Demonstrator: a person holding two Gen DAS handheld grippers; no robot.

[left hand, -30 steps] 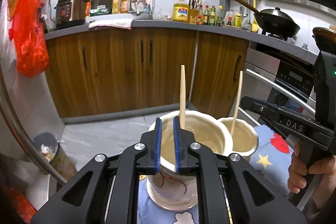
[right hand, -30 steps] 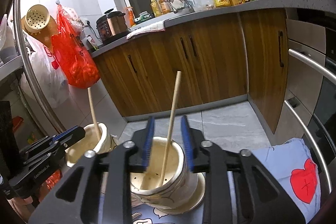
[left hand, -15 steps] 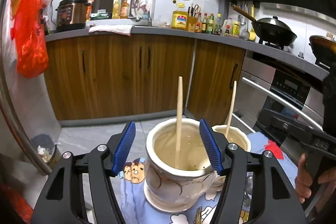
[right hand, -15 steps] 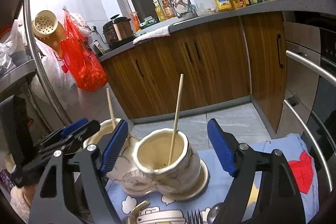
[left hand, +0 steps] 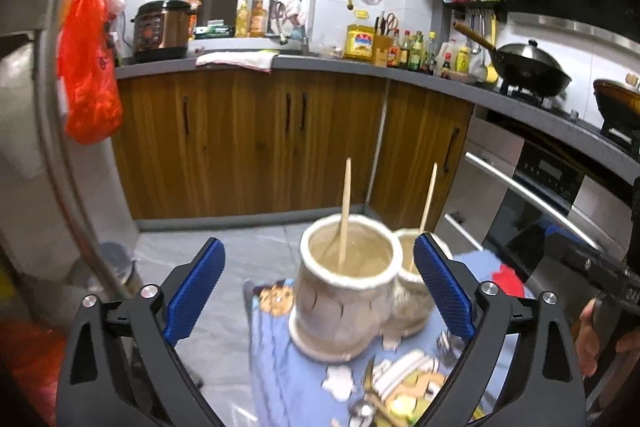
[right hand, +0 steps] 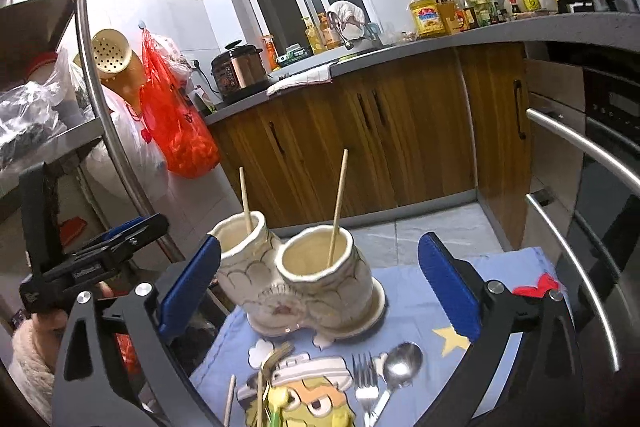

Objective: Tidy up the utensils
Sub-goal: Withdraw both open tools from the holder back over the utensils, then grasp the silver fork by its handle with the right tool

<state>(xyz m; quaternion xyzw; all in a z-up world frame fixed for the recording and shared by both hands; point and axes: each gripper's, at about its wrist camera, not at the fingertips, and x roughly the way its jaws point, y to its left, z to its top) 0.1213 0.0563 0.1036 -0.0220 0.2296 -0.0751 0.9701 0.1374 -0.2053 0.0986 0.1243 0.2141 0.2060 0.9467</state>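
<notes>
Two joined ceramic holders (right hand: 304, 279) are being kept upright on a blue cartoon cloth (right hand: 432, 311), at its far edge, so that their mouths face up for utensils. One wooden chopstick (right hand: 338, 207) is being propped in the right cup and another chopstick (right hand: 245, 201) in the left cup, each leaning on the rim because nothing else is supporting it.

The right gripper (right hand: 316, 291) is being opened wide, its blue pads flanking the holder without touching it; nothing is being pinched. The left gripper (left hand: 320, 287) is likewise being spread, with the holder (left hand: 344, 291) seen between its pads but not pressed.

Near the cameras, a fork (right hand: 366, 383) and a spoon (right hand: 400, 363) are lying flat side by side on the cloth, and a gold-toned fork (right hand: 272, 359) with a further chopstick (right hand: 229, 399) is lying to their left. These are judged to be waiting for sorting, so the task appears only partly done.
</notes>
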